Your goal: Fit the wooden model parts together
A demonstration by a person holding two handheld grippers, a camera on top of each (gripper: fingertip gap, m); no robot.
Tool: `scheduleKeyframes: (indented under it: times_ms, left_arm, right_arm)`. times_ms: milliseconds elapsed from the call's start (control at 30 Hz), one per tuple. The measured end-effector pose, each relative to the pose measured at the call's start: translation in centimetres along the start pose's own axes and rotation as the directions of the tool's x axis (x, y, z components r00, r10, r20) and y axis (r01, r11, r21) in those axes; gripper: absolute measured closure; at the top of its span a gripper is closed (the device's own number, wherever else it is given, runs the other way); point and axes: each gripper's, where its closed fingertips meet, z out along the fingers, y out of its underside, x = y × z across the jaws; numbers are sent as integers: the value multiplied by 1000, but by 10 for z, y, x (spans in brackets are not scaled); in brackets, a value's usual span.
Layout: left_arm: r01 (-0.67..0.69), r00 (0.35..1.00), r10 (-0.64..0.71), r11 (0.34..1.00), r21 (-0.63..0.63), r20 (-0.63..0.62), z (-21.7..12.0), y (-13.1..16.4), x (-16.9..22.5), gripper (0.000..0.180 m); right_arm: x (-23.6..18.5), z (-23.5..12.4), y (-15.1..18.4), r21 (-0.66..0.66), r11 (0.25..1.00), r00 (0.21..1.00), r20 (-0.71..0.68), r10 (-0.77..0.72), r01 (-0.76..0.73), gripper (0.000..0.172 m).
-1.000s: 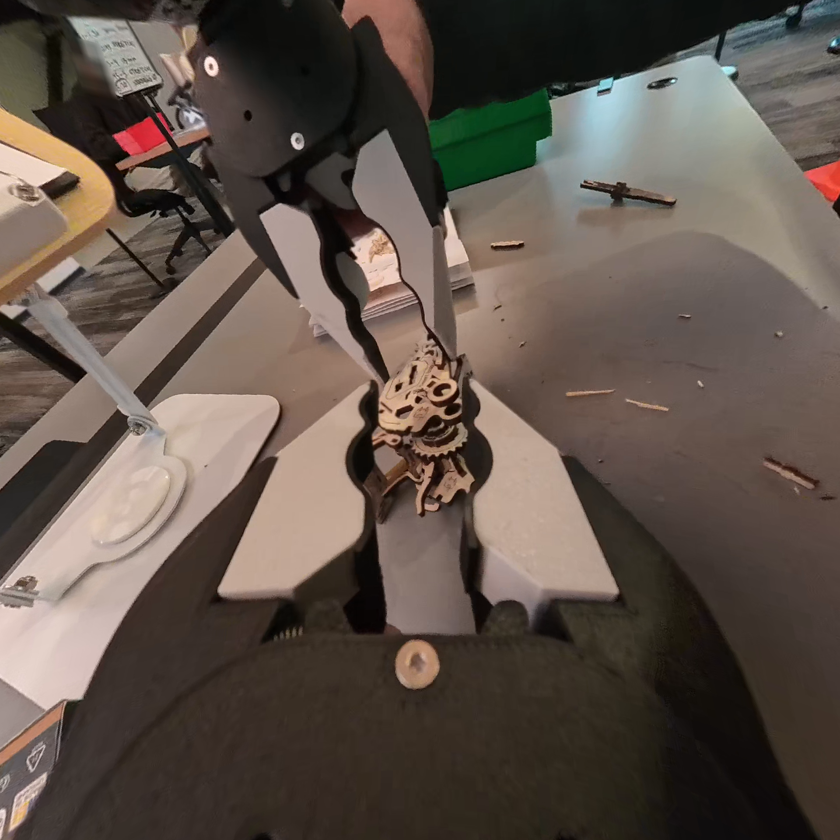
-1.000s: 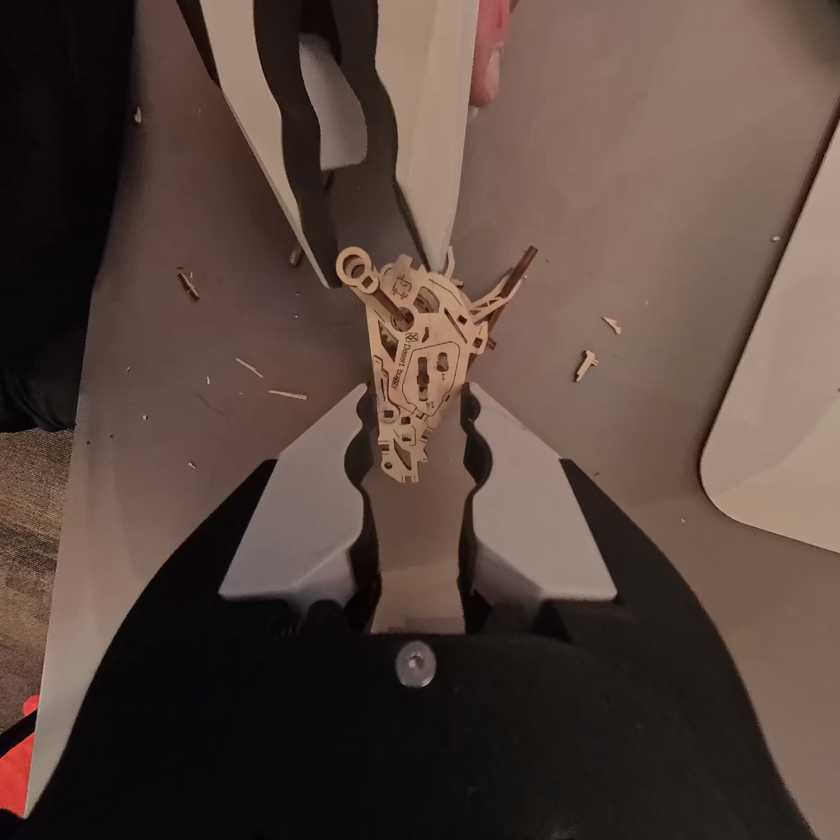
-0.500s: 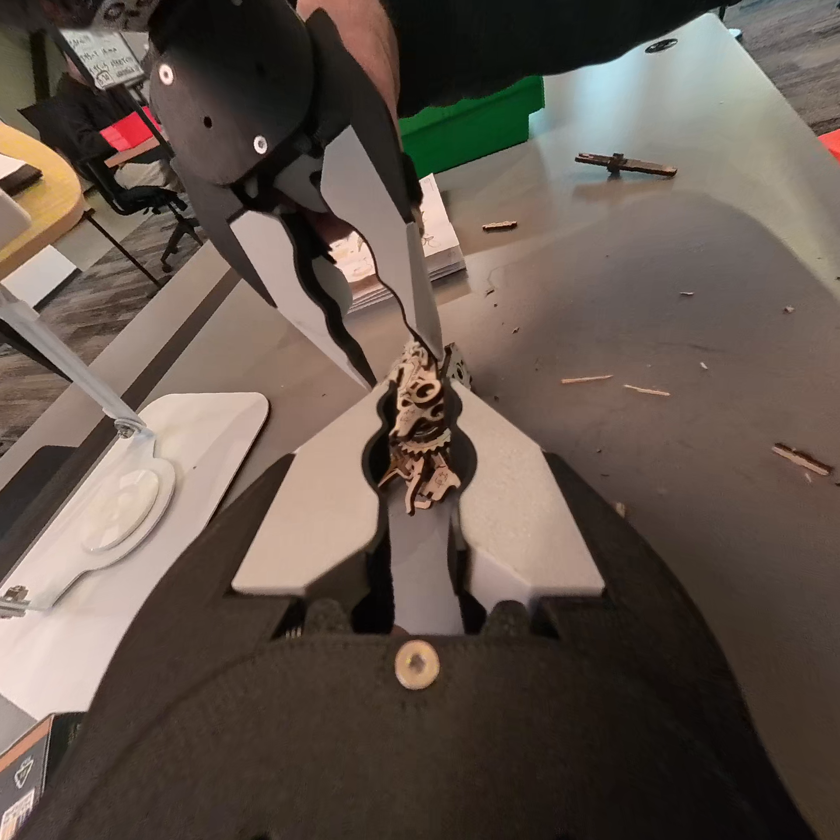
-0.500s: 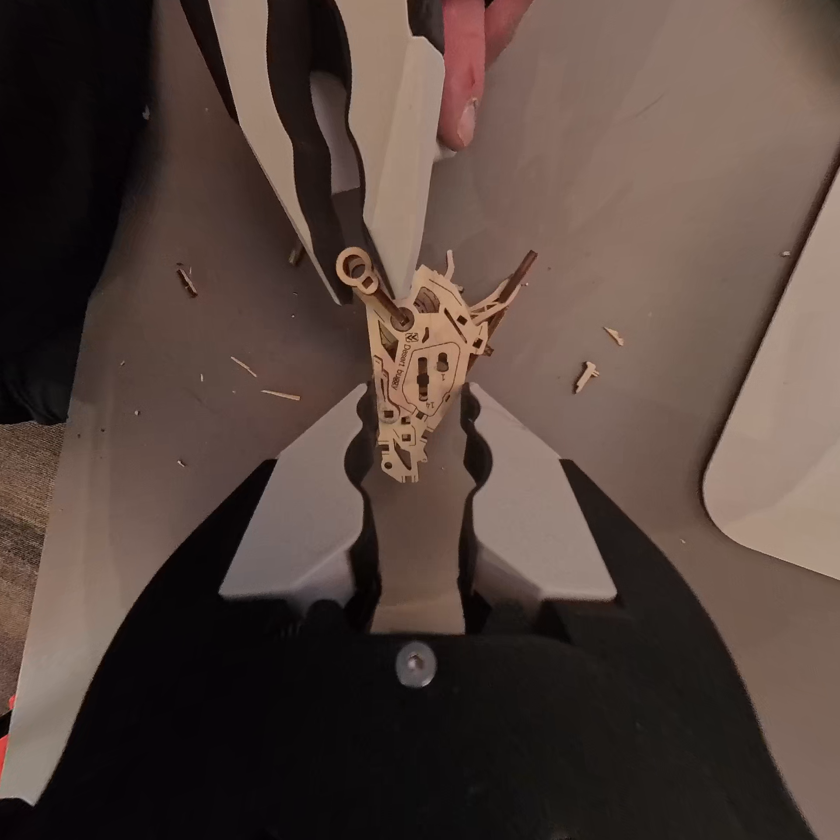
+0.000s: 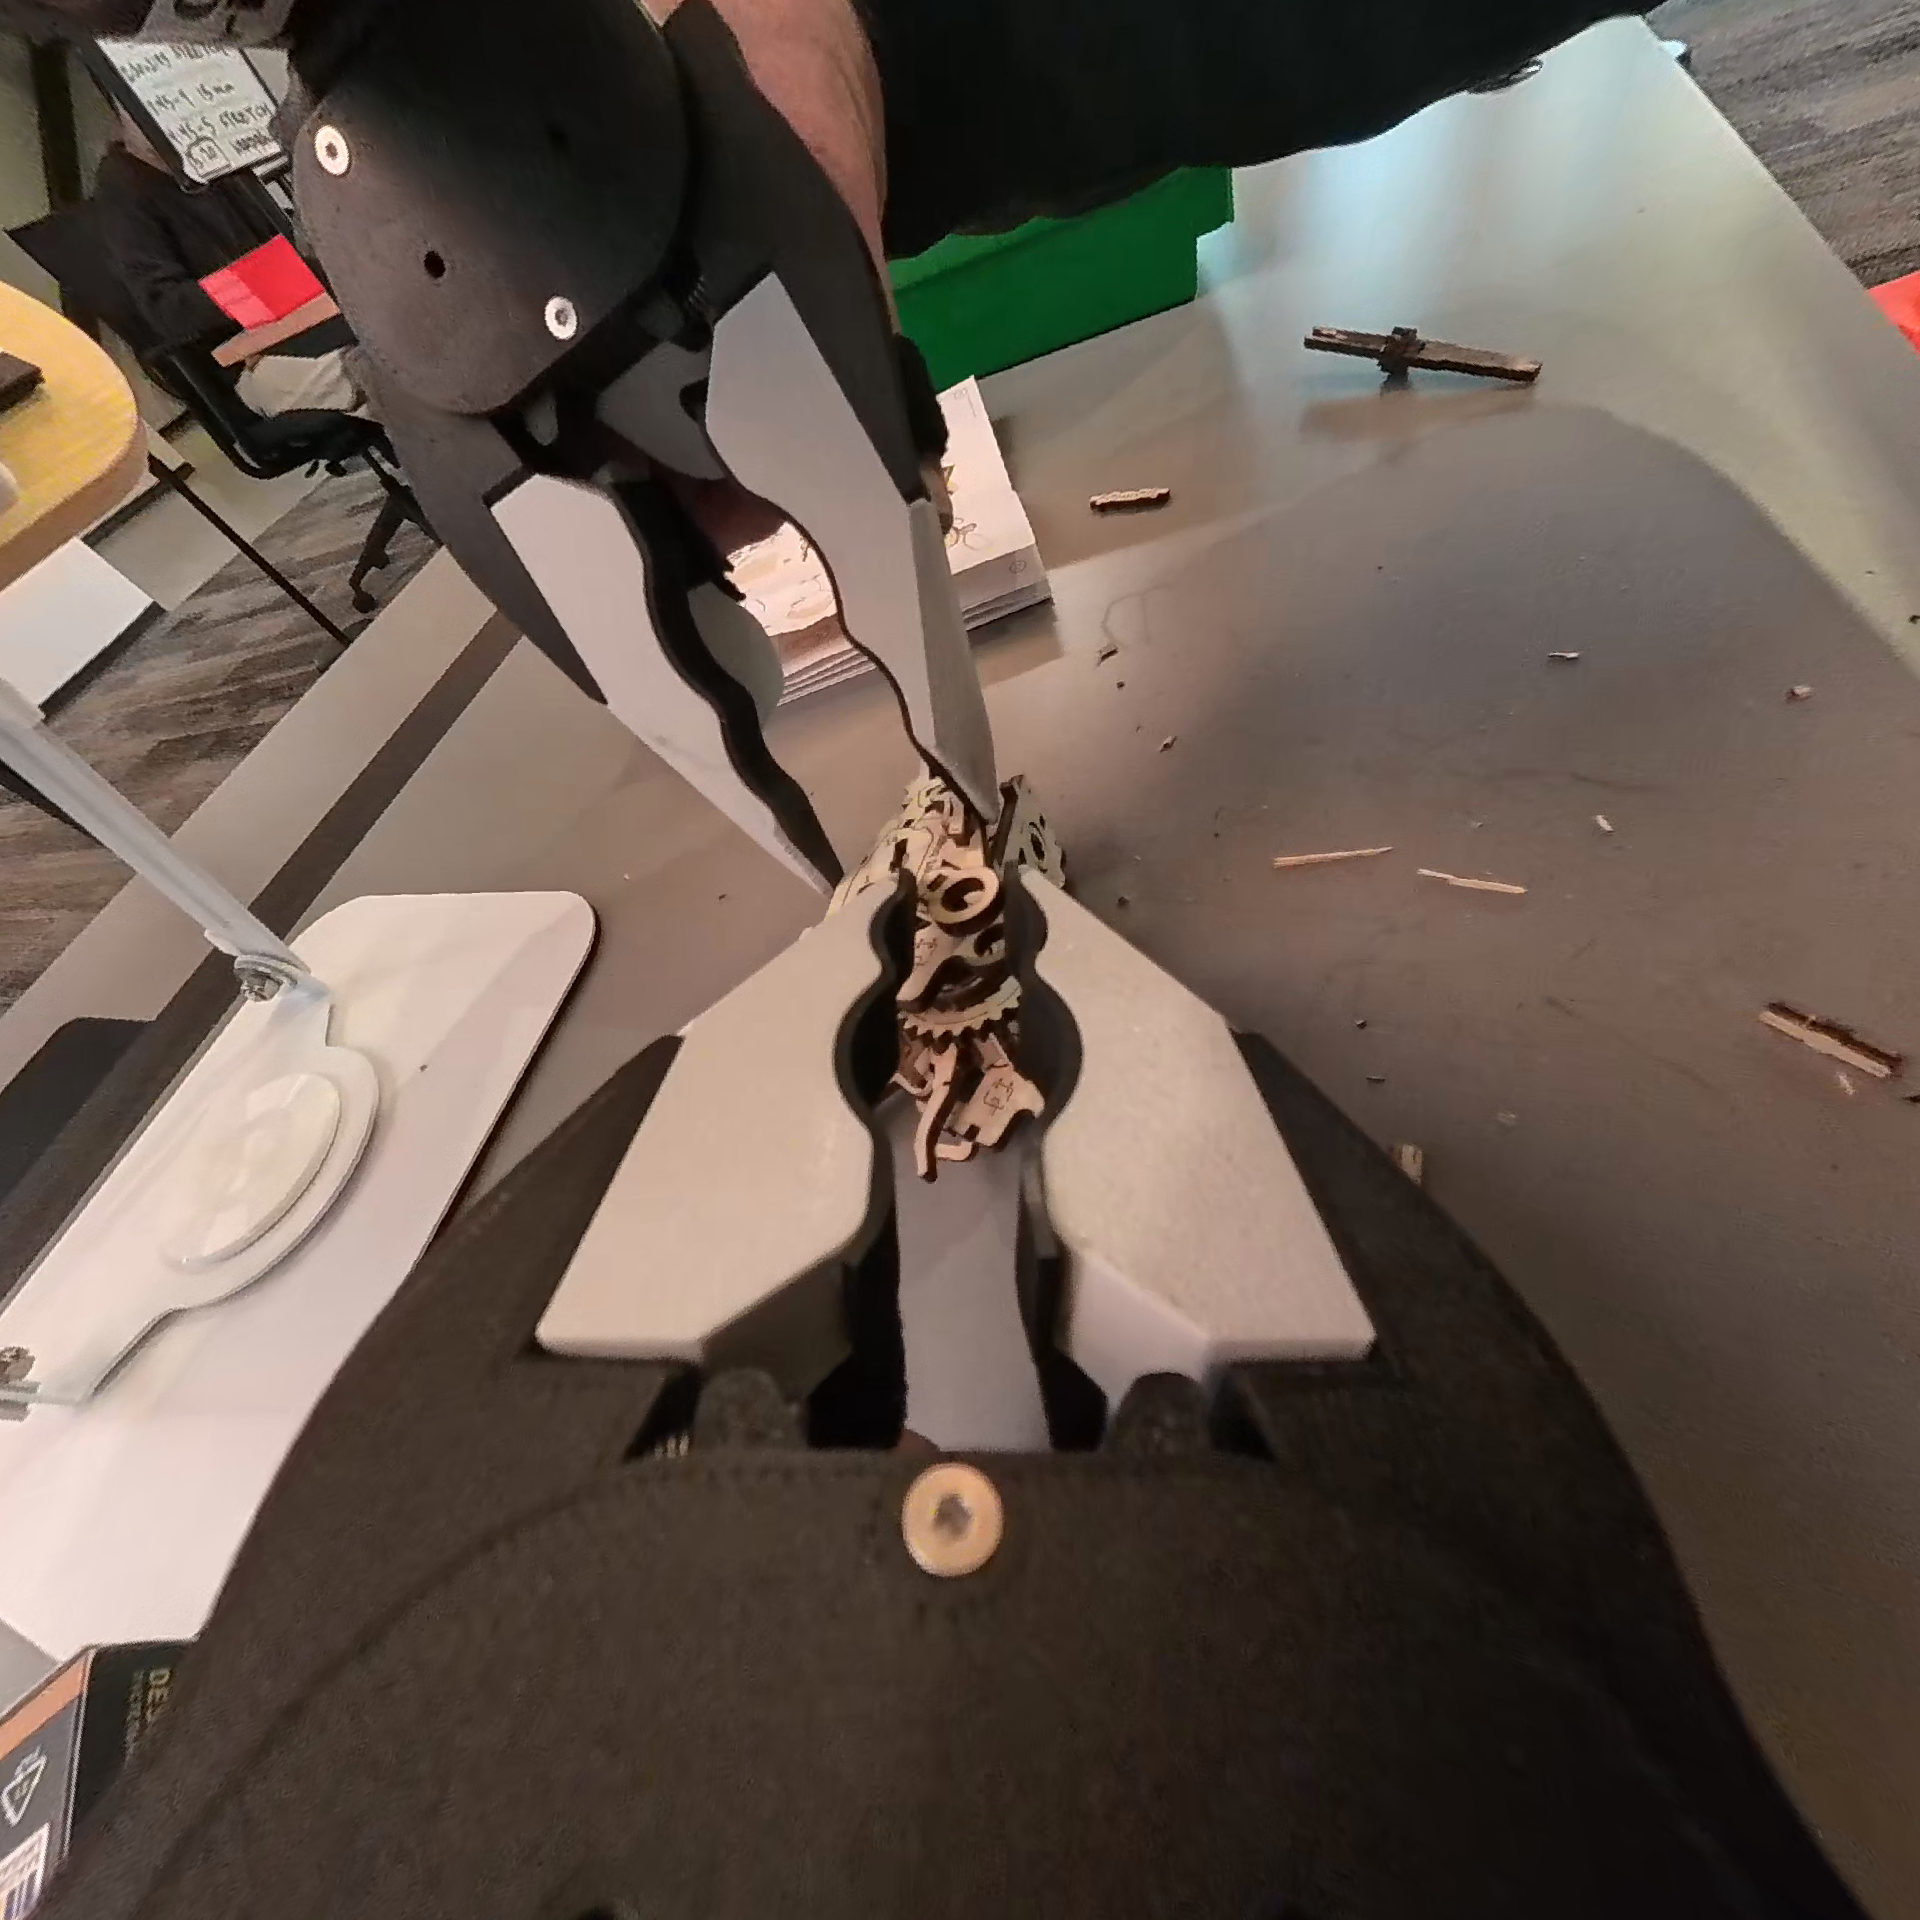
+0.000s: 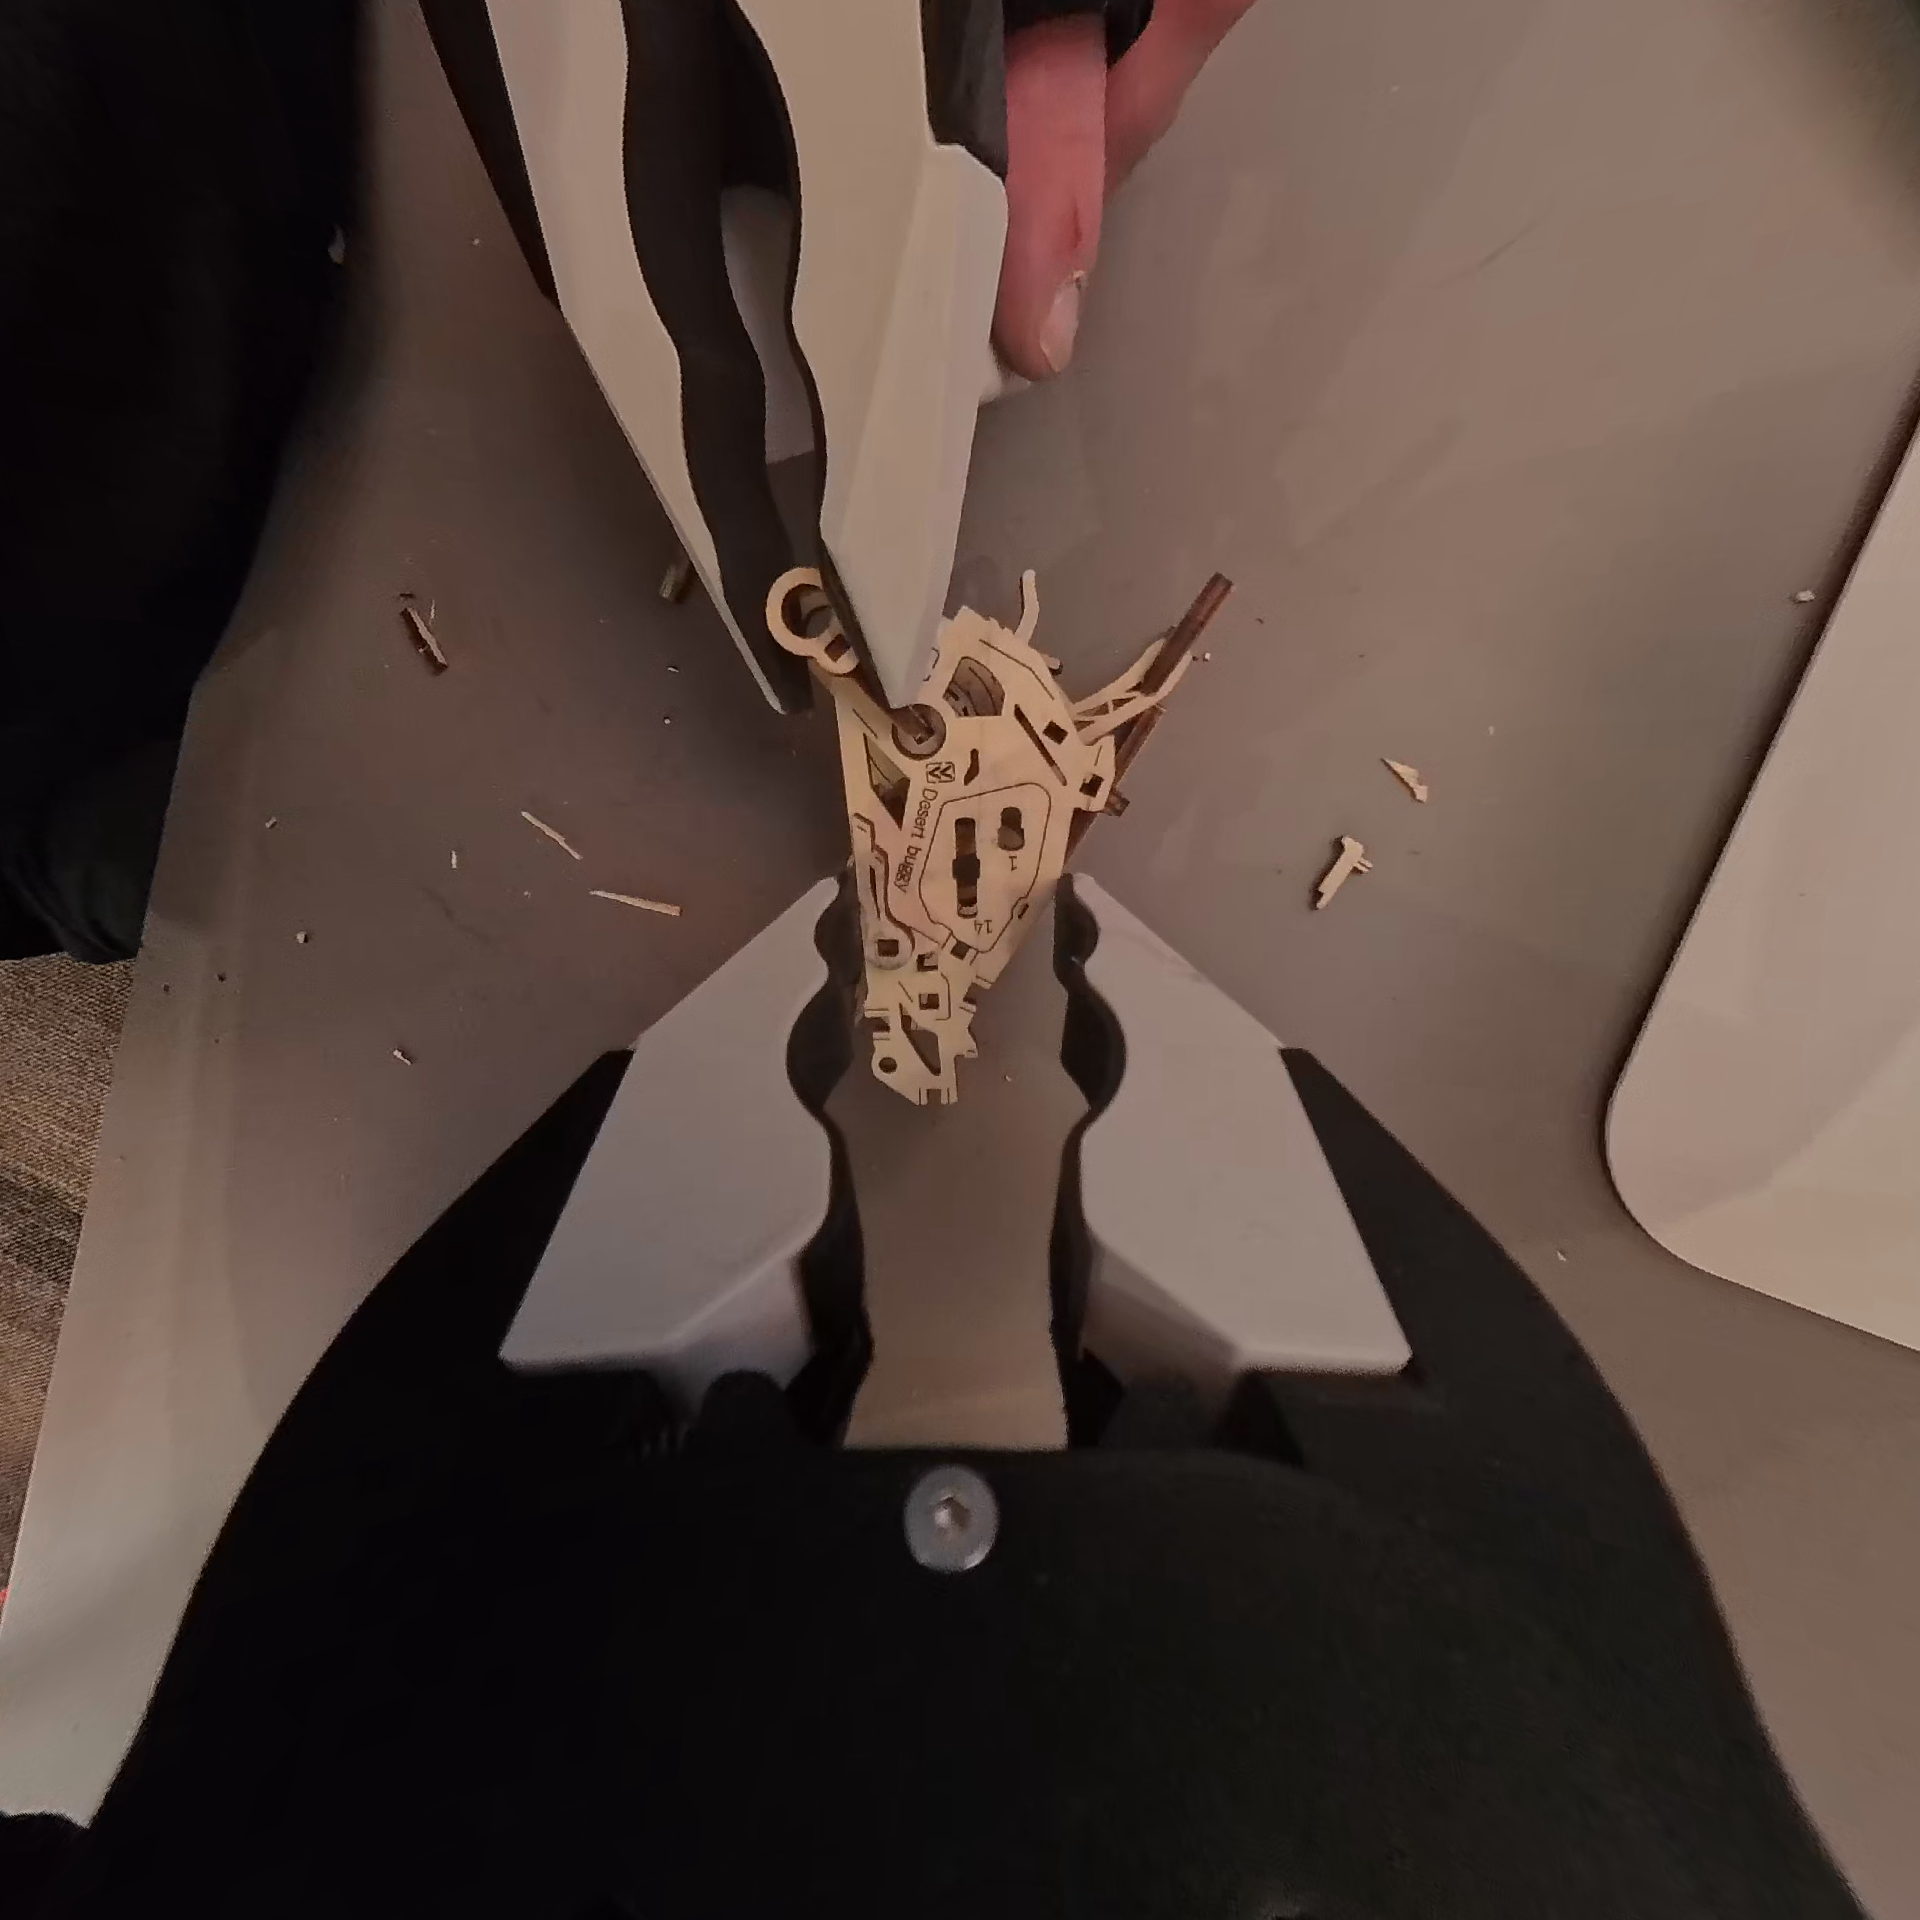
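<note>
A pale wooden model (image 6: pixel 956 831) with gears and a ring-ended lever hangs over the grey table (image 6: pixel 1455 520). My right gripper (image 6: pixel 956 894) is shut on its lower body, with its pads at the model's two edges. In the left wrist view the right gripper (image 5: pixel 904 831) comes down from the top onto the model (image 5: pixel 961 997). My left gripper (image 5: pixel 956 894) is shut on the model's geared end. In the right wrist view the left gripper (image 6: pixel 842 686) pinches the part by the ring-ended lever (image 6: pixel 805 623).
A green bin (image 5: pixel 1039 270) and a booklet (image 5: pixel 987 540) lie at the far side. A dark wooden part (image 5: pixel 1423 364), a strip (image 5: pixel 1829 1039), splinters (image 5: pixel 1330 857) and a small loose piece (image 6: pixel 1340 873) lie on the table. A white stand base (image 5: pixel 260 1091) is at the left. Less than 4 cm separates the two grippers' tips.
My left gripper's fingers have closed from wide apart onto the model's geared end. My right gripper has kept its hold, and the model has not shifted in it.
</note>
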Motion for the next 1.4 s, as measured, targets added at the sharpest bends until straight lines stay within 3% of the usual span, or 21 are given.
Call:
scheduleKeyframes:
  times_ms: [500,667,900,1400]
  left_arm:
    - [-34,999,35,999,-26,16,1,1,4,167]
    - [-76,996,78,996,-42,46,-1,3,7,167]
    - [-145,983,149,988,-52,105,-3,1,7,168]
    - [-195,972,203,978,-71,123,-3,1,11,168]
  right_arm:
    - [6,-9,-4,82,996,1000,10,22,-23,136]
    - [22,-8,-11,141,988,997,-25,72,-68,146]
    - [28,0,-16,206,973,993,-31,117,-108,147]
    - [28,1,-23,259,962,995,-28,93,-82,148]
